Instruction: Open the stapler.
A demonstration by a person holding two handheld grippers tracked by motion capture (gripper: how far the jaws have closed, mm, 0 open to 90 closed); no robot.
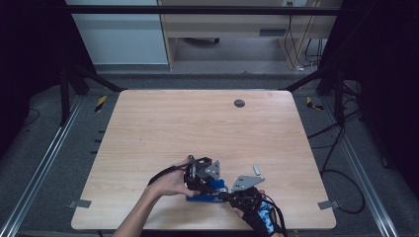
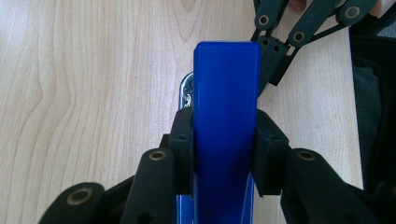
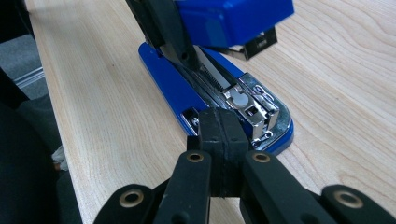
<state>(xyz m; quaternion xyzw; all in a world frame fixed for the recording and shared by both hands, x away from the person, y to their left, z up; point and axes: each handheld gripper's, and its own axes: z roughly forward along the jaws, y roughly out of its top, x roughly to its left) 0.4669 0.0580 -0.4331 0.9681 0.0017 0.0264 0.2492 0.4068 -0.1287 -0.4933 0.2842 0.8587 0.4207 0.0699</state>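
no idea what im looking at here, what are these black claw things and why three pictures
A person sits at a wooden table holding a hand-operated two-jaw gripper in each hand; no robot is involved. The high view looks down from above. The other two pictures come from cameras riding on each gripper, looking along its black jaws. The left gripper is clamped on the raised top of a blue stapler. The right gripper has its jaws together at the stapler's open metal end, base on the table. A small grey strip, perhaps staples, lies nearby.

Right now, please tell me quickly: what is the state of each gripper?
Left gripper: shut on the blue stapler's raised top arm.
Right gripper: jaws pressed together at the stapler's rear end; whether they pinch anything cannot be told.
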